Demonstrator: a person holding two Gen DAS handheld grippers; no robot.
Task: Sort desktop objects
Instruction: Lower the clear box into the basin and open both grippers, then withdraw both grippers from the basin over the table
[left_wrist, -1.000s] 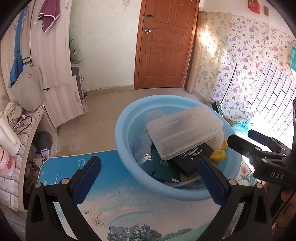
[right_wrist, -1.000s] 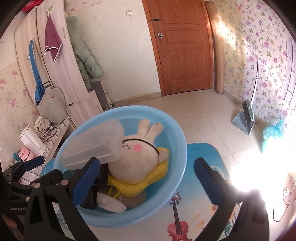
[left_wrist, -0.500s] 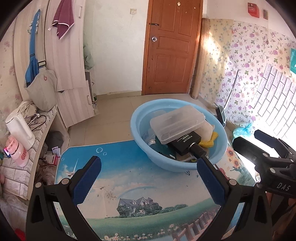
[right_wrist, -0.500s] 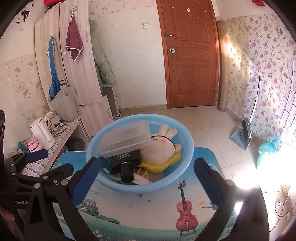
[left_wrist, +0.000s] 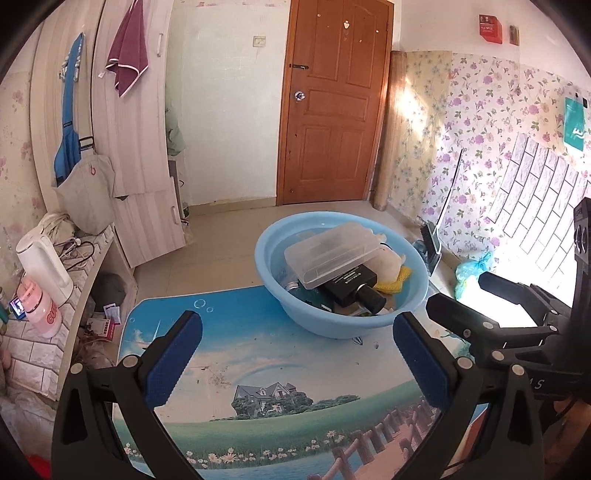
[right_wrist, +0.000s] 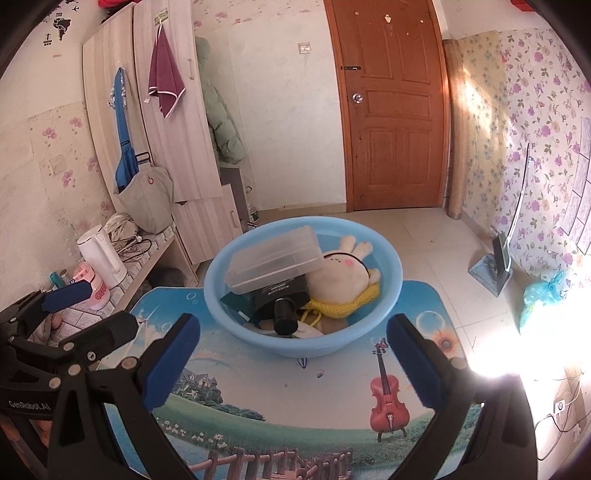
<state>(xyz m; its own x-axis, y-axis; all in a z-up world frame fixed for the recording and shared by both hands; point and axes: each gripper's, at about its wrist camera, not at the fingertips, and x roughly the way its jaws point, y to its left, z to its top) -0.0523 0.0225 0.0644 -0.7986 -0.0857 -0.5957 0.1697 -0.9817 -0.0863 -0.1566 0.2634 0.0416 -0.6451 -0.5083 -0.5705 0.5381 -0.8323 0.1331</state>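
A light blue basin (right_wrist: 302, 334) sits at the far end of the table (right_wrist: 332, 417), on its printed landscape mat. Inside, a clear plastic box (right_wrist: 273, 260) lies on a black box (right_wrist: 282, 293), with a white plush rabbit (right_wrist: 341, 271) on yellow netting beside them. The left gripper (left_wrist: 295, 354) and right gripper (right_wrist: 291, 354) hover short of the basin, jaws apart, holding nothing.

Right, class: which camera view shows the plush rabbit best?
The right wrist view: the rabbit shows its face, ears and pink cheek, lying in the basin beside the clear box. In the left wrist view the box hides most of the rabbit; only a pale patch shows.
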